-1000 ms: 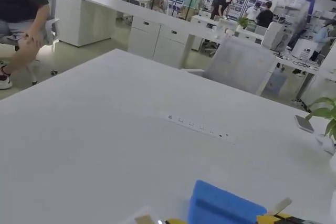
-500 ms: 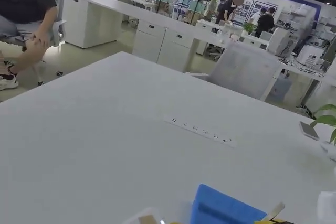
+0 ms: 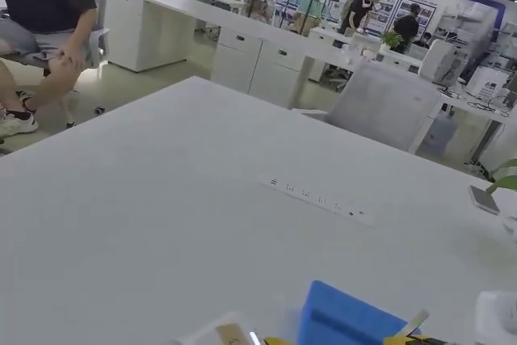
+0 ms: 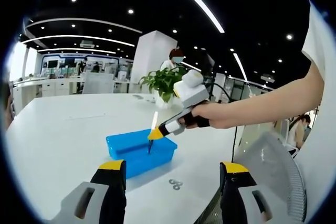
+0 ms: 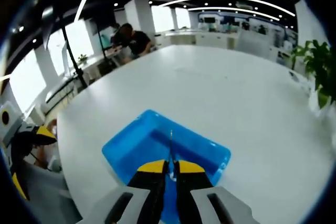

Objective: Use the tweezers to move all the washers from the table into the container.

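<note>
A small cluster of washers [image 4: 176, 184] lay on the white table [image 4: 58, 129] just beside the blue container [image 4: 140, 151], off its near long wall, on the side facing the left gripper [image 4: 173, 167]. They touched one another, and their exact number was too small to make out.

The tweezers [image 4: 151, 136] stood nearly upright over the container, their tips pointing down inside its walls. It was not possible to tell whether the tips held a washer or touched the container's floor. The right gripper [image 4: 156, 134] had its yellow-tipped jaws closed tightly on the upper part of the tweezers, and a person's hand [image 4: 195, 119] held that gripper from above the container. In the right gripper view the two jaws stood pressed together with the thin tweezers running out between them over the container's interior.

The left gripper hovered short of the container with its jaws spread wide apart and nothing between them.

Beyond the container a leafy plant [image 4: 160, 81] stood on the table. In the head view the container sat at the bottom edge, with a recessed power strip [image 3: 315, 197] further out in the tabletop, a grey chair [image 3: 386, 107] beyond the table's far edge and a seated person [image 3: 40, 14] well off to the container's left.
</note>
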